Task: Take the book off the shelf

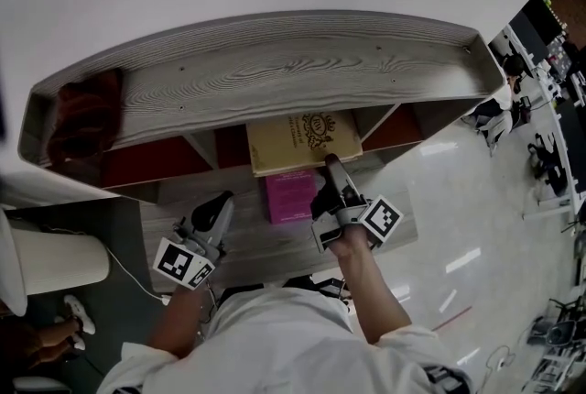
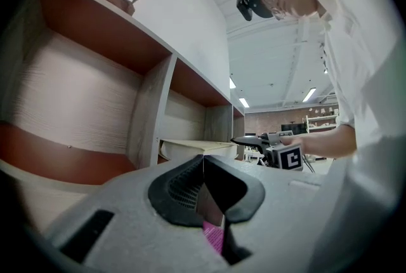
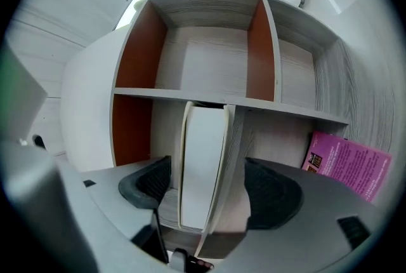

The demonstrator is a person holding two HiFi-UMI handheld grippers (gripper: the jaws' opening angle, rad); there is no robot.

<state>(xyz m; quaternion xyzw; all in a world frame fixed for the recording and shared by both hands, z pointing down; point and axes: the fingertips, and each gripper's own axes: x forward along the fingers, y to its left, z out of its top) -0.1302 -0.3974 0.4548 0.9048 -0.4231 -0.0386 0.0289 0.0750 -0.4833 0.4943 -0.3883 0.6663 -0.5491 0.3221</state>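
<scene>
Item under inspection: the book (image 1: 304, 141) is lying flat in the middle compartment of the shelf (image 1: 275, 71), with its front part projecting out past the compartment's edge. Its cover is showing tan-yellow with a dark ornate emblem and lettering too small to read. In the right gripper view the book (image 3: 202, 164) is presenting a thick block of pale pages between cream covers.

The right claw (image 1: 331, 165) is sitting at the book's front edge. In its own view the right claw (image 3: 208, 189) is standing wide, one dark pad to each side of the book, with a gap showing on both sides; it is not clamping.

The left claw (image 1: 218, 207) is hanging well to the left of the book, in front of the shelf. Its own view is showing the left claw (image 2: 204, 186) with its jaws meeting and nothing between them.

A pink book (image 1: 290, 195) is lying on the shelf's lower board, just below the tan one. A brown bag (image 1: 84, 117) is resting on the shelf's top at the left end.
</scene>
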